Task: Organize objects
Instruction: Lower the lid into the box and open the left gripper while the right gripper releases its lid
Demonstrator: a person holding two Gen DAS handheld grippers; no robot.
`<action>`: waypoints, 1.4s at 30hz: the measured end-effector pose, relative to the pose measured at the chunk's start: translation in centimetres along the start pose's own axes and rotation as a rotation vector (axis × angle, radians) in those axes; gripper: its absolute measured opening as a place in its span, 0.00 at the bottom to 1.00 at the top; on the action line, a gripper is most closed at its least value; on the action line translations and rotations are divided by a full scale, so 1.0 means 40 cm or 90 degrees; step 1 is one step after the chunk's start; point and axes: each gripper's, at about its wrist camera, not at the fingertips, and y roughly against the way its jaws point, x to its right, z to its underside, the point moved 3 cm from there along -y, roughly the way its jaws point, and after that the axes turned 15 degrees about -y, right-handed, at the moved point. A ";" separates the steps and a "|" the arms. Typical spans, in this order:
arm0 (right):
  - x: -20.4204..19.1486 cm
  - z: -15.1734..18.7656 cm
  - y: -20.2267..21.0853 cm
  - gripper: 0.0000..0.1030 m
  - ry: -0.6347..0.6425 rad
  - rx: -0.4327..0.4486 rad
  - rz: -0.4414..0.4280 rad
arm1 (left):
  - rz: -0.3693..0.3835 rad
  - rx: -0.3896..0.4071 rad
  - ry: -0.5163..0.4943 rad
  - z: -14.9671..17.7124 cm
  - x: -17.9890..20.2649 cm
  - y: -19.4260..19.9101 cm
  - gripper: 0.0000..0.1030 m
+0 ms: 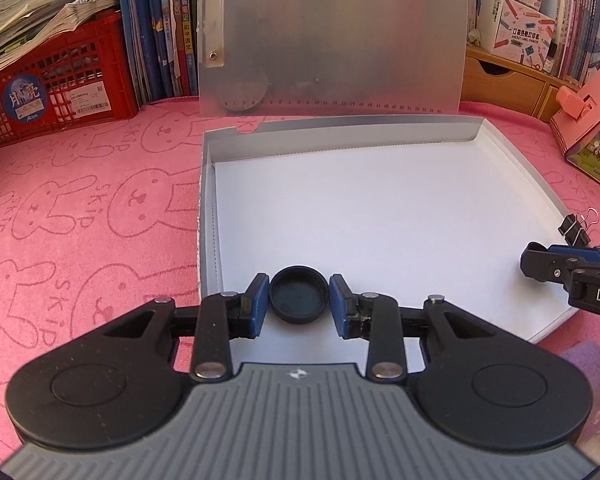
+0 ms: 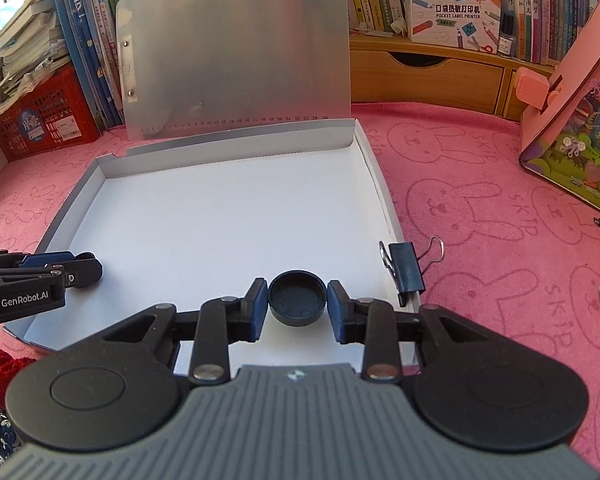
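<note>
Left gripper [image 1: 299, 300] clamped on a round black plastic cap [image 1: 299, 294], lower centre of its frame, over the open white shallow box [image 1: 380, 208]. Right gripper [image 2: 297, 299] clamped on a second round black cap [image 2: 297, 298], same spot in its view; black binder clip [image 2: 408, 267] on the box's right rim.

A pink rabbit-print cloth [image 2: 480, 168] covers the surface; books [image 2: 540, 8] line a seemingly wooden shelf [image 2: 428, 76] behind.

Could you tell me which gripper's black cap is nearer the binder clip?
The right gripper's cap; the binder clip sits just beside it, while the left gripper's cap is farther away.
</note>
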 end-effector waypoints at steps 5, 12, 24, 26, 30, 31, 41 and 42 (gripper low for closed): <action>0.001 0.007 -0.013 0.36 0.000 -0.010 0.005 | -0.003 -0.003 -0.005 0.001 0.003 -0.005 0.37; -0.004 0.011 -0.017 0.39 0.013 -0.008 0.009 | -0.011 -0.001 -0.019 0.000 0.010 -0.005 0.38; -0.013 0.017 0.011 0.59 0.030 0.011 0.004 | -0.022 0.031 -0.043 -0.004 0.027 0.039 0.76; -0.015 0.016 0.024 0.64 0.035 0.020 0.001 | -0.027 0.040 -0.046 -0.005 0.028 0.051 0.79; -0.016 0.016 0.050 0.69 0.042 0.036 -0.010 | -0.034 0.056 -0.059 -0.005 0.033 0.080 0.84; -0.016 0.016 0.057 0.70 0.042 0.038 -0.013 | -0.034 0.060 -0.062 -0.004 0.035 0.087 0.85; -0.028 0.047 0.144 0.81 0.084 0.080 -0.031 | -0.035 0.115 -0.085 0.018 0.053 0.185 0.89; -0.028 0.050 0.153 0.82 0.085 0.083 -0.034 | -0.032 0.118 -0.083 0.023 0.054 0.193 0.89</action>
